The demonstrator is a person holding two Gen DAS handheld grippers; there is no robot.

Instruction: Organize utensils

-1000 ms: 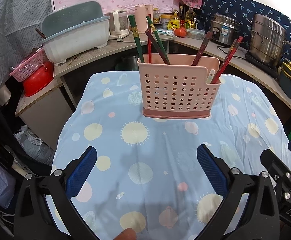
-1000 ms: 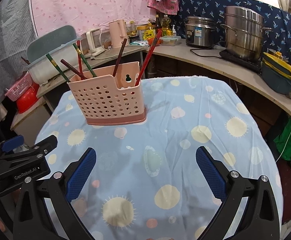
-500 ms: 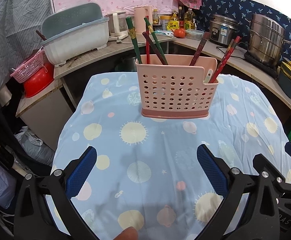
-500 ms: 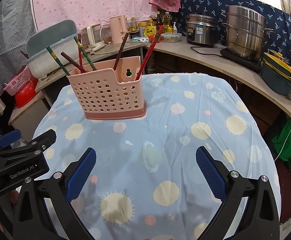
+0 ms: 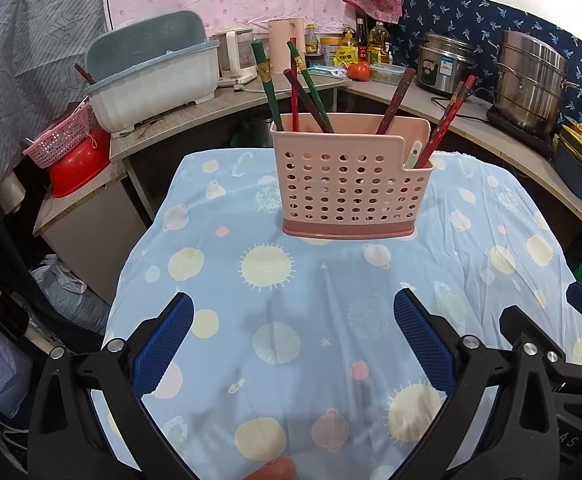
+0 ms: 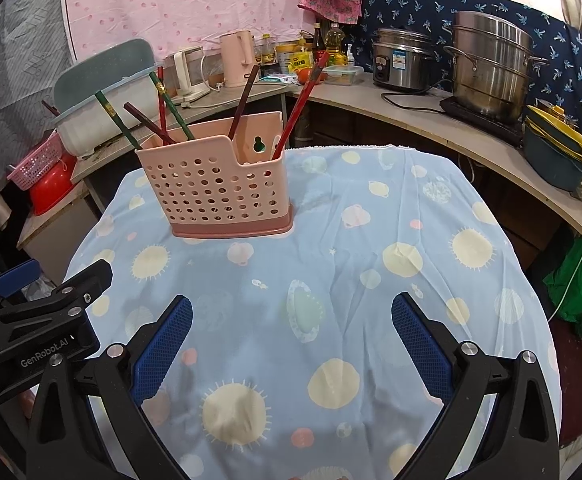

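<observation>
A pink perforated utensil holder (image 5: pixel 351 184) stands on the blue patterned tablecloth (image 5: pixel 275 304); it also shows in the right wrist view (image 6: pixel 215 188). Several green and red chopsticks (image 5: pixel 307 88) stand in it, leaning at angles, with a pale spoon handle (image 5: pixel 411 158) in its right compartment. My left gripper (image 5: pixel 293 344) is open and empty, held over the cloth in front of the holder. My right gripper (image 6: pixel 291 344) is open and empty, to the right of the left one, whose body (image 6: pixel 31 336) shows at its left.
A counter curves behind the table with a white dish tub (image 5: pixel 155 80), a kettle (image 6: pixel 237 58), bottles, a rice cooker (image 6: pixel 403 60) and a steel steamer pot (image 6: pixel 491 68). A pink basket on a red bowl (image 5: pixel 75 160) sits at left. The table edges drop off left and right.
Both grippers have drifted slightly back and upward from the holder; the holder sits a little lower in the right wrist view. Both stay open and empty.
</observation>
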